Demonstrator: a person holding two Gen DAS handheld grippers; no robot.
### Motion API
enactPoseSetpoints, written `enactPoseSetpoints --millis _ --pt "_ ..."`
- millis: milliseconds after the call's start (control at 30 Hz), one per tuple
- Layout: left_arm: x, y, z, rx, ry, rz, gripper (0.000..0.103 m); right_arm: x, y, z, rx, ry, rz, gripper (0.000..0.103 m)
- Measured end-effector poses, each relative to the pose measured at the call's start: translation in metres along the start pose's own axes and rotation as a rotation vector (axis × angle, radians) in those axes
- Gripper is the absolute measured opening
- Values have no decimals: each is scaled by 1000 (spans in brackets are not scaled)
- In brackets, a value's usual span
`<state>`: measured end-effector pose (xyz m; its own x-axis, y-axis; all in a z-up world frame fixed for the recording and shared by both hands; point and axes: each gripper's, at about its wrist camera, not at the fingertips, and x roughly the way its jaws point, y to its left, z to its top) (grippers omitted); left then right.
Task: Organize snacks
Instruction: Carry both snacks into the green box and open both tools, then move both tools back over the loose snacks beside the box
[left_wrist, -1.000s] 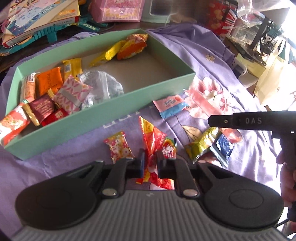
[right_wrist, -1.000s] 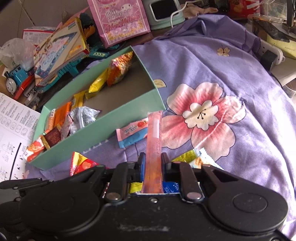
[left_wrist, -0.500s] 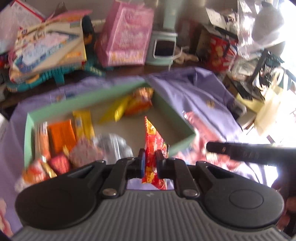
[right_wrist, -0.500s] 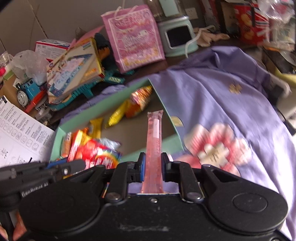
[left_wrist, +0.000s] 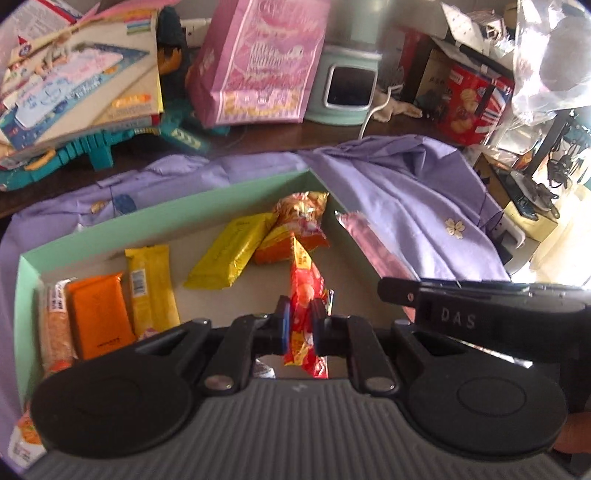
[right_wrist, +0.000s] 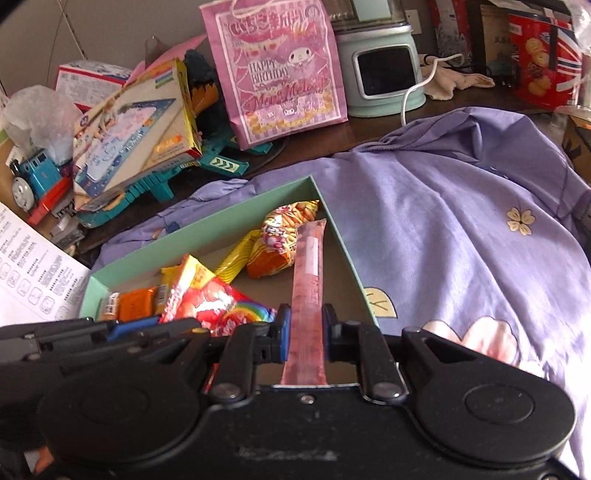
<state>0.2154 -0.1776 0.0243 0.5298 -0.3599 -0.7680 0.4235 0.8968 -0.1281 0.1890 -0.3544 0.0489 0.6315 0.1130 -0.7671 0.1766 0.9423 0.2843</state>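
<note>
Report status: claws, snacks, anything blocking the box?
Left claw shut on red snack packet. Right claw shut on pink stick pack. Both over green box. Nothing blocking.

A dark wooden table (right_wrist: 317, 147) carries a rumpled purple cloth (right_wrist: 461, 221) printed with flowers. Behind it stand a pink gift bag (right_wrist: 280, 74), a mint appliance (right_wrist: 384, 70) with a white cable, a red tin (right_wrist: 543, 62) and stacked toy boxes (right_wrist: 136, 122). A plain wall (right_wrist: 110, 33) rises at the back. Strong daylight enters from the right.

"HAPPY BIRTHDAY" on the pink gift bag (right_wrist: 280, 70); "DAS" on the right gripper (left_wrist: 458, 319).
</note>
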Motion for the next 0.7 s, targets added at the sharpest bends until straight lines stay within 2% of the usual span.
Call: enactPoseSetpoints --millis 67,100,133,167,200,233,300,467,533,700 --pt "11 2 -1 -8 13 22 12 9 3 3 -25 0 -7 19" --pt "16 3 0 -11 18 47 19 10 4 4 -34 -12 -16 24" --pt "21 4 0 -13 27 74 43 10 6 5 -36 -26 -13 38" --pt "24 5 1 -15 34 97 56 9 6 6 -32 -39 -5 47" --pt "25 7 0 -14 26 109 73 4 5 4 -29 -55 -2 66" --pt "24 8 0 -11 15 122 82 1 5 4 -31 -77 -8 79" --pt "24 9 0 -7 9 131 88 -3 7 3 -45 -101 -18 85" --pt "22 9 -2 -7 21 124 96 -8 8 0 -45 -99 -19 93" --pt "19 8 -4 -6 20 124 98 -12 8 -3 -49 -101 -24 100" --pt "7 3 -9 0 18 121 101 -26 4 -8 -43 -110 -26 103"
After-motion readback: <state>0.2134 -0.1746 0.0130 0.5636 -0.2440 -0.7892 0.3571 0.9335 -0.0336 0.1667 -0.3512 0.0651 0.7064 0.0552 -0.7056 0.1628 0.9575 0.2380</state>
